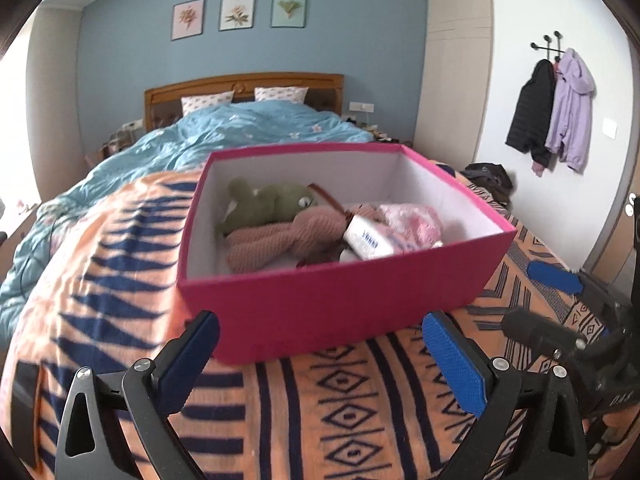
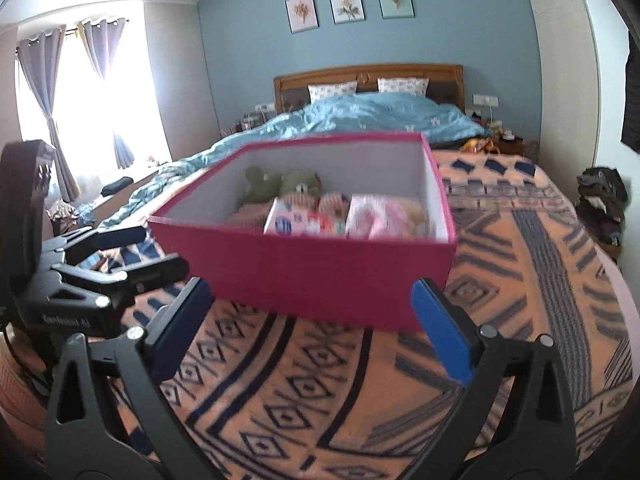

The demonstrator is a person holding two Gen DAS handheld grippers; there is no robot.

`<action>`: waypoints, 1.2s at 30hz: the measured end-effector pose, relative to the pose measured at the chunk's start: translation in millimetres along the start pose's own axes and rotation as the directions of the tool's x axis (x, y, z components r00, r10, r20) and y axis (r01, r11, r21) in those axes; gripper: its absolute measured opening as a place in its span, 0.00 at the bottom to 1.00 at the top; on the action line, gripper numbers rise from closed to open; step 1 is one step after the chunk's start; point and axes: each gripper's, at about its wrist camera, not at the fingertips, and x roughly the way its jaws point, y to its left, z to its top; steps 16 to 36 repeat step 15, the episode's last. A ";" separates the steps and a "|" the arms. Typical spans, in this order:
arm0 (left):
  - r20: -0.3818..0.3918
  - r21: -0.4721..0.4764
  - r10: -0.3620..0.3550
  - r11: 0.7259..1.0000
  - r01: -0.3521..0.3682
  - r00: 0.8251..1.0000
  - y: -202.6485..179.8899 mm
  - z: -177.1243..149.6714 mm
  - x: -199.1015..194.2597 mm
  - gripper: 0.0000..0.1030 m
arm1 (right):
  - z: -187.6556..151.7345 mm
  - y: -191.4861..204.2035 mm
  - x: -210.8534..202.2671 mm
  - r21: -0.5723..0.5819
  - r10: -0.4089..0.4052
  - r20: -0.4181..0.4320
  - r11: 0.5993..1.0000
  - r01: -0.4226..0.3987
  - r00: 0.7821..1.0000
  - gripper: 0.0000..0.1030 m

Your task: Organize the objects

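A pink open box (image 1: 332, 296) (image 2: 320, 272) stands on the orange patterned blanket (image 1: 340, 408) (image 2: 320, 384) at the foot of the bed. Inside lie a green plush frog (image 1: 276, 200) (image 2: 280, 184), a pink knitted toy (image 1: 280, 240), a white carton (image 1: 366, 240) and a pink packet (image 1: 412, 220) (image 2: 380, 216). My left gripper (image 1: 320, 322) is open just in front of the box's near wall, nothing between its fingers. My right gripper (image 2: 311, 286) is open too, close to the box's near side, holding nothing. Each gripper shows at the edge of the other's view.
A blue duvet (image 1: 248, 128) covers the far half of the bed up to the wooden headboard (image 1: 244, 84). Coats (image 1: 552, 112) hang on the right wall. A heap of dark clothes (image 2: 600, 204) lies right of the bed. Curtains (image 2: 44, 92) frame a bright window on the left.
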 end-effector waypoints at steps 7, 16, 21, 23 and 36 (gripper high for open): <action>-0.033 -0.015 0.039 0.999 -0.040 0.999 -2.3 -22.0 -2.3 1.00 | -21.2 -2.1 4.9 0.025 0.002 -0.051 1.000 0.000 0.999 0.98; -0.037 0.000 0.041 0.999 -0.041 0.998 -12.6 -34.5 -7.3 1.00 | -28.8 1.5 8.0 0.029 -0.005 -0.065 1.000 0.007 0.998 0.98; -0.037 0.000 0.041 0.999 -0.041 0.998 -12.6 -34.5 -7.3 1.00 | -28.8 1.5 8.0 0.029 -0.005 -0.065 1.000 0.007 0.998 0.98; -0.037 0.000 0.041 0.999 -0.041 0.998 -12.6 -34.5 -7.3 1.00 | -28.8 1.5 8.0 0.029 -0.005 -0.065 1.000 0.007 0.998 0.98; -0.037 0.000 0.041 0.999 -0.041 0.998 -12.6 -34.5 -7.3 1.00 | -28.8 1.5 8.0 0.029 -0.005 -0.065 1.000 0.007 0.998 0.98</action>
